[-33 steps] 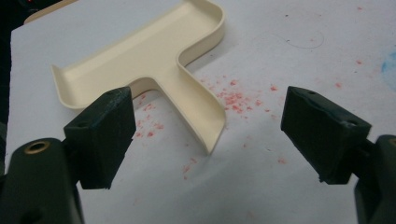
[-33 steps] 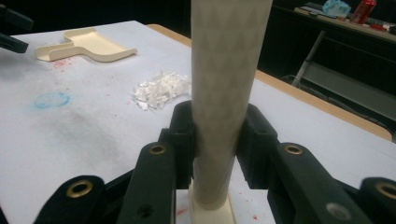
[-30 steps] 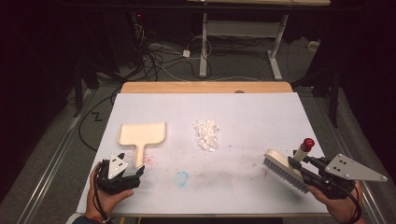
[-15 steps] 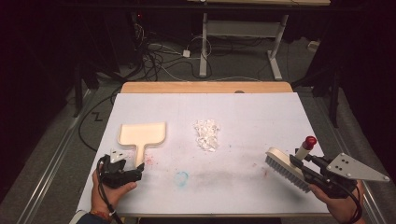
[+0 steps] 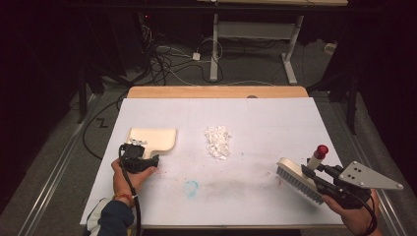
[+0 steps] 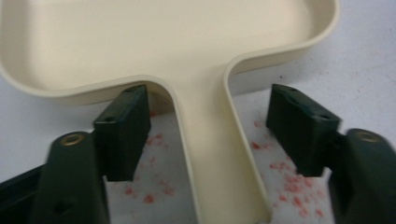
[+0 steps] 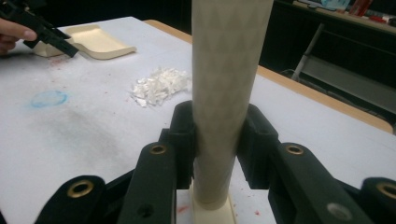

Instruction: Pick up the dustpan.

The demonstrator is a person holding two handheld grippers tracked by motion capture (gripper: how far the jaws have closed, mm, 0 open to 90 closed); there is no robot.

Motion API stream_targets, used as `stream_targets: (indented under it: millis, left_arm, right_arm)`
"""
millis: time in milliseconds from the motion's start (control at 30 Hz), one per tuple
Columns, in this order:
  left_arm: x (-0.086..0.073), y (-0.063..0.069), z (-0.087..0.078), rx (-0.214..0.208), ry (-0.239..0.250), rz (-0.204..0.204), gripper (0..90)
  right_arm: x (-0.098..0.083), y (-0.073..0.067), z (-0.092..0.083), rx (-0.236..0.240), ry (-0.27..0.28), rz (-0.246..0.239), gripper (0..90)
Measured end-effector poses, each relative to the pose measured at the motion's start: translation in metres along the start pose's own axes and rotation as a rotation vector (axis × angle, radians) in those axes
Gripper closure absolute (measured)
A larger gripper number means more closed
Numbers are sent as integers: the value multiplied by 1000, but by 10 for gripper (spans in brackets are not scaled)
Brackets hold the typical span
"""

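The brush [image 5: 299, 178] handle is pinched by the right gripper [image 5: 314, 175] above the counter [image 5: 275, 123]. The dustpan [image 6: 187, 56] handle is straddled, untouched, by the left gripper [image 6: 210, 135], whose jaws have just been closing. Paper scraps [image 5: 218, 141] lie between.

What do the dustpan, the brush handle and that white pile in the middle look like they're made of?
Dustpan: cream, probably moulded plastic, going by its smooth matte surface and rounded raised rim.
Brush handle: pale, likely plastic too, with a faint diamond texture for grip; its tip shows red in the high view.
White pile: looks like torn or crumpled paper scraps, with irregular bright flakes; foam or plastic bits can't be ruled out.
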State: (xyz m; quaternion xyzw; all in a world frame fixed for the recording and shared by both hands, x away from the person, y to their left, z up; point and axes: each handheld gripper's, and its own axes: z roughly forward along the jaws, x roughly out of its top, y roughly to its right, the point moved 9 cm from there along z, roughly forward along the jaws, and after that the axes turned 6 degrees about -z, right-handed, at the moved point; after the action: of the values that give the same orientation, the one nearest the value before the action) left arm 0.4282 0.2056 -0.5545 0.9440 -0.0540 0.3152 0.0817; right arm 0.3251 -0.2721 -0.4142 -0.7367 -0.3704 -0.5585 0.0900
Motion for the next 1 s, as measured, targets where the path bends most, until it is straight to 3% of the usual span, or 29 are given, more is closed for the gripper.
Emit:
stream_targets:
  millis: [167,267,400,600,833,1000]
  left_arm:
    - [5,-4,2,4,-17,11,542]
    - [6,-2,2,8,-17,50,629]
    - [6,-2,2,4,-12,48,631]
    - [7,-4,-2,-8,-23,82,633]
    - [9,-3,-28,-19,-6,153,635]
    - [5,1,-38,-20,-7,182,634]
  right_arm:
    - [0,-1,-2,11,-1,18,709]
    - [0,-1,-2,18,7,25,709]
    - [-1,-1,-1,25,6,31,709]
    - [-3,2,2,23,1,51,710]
    - [-2,1,6,30,-2,46,709]
    - [-4,4,6,27,0,46,709]
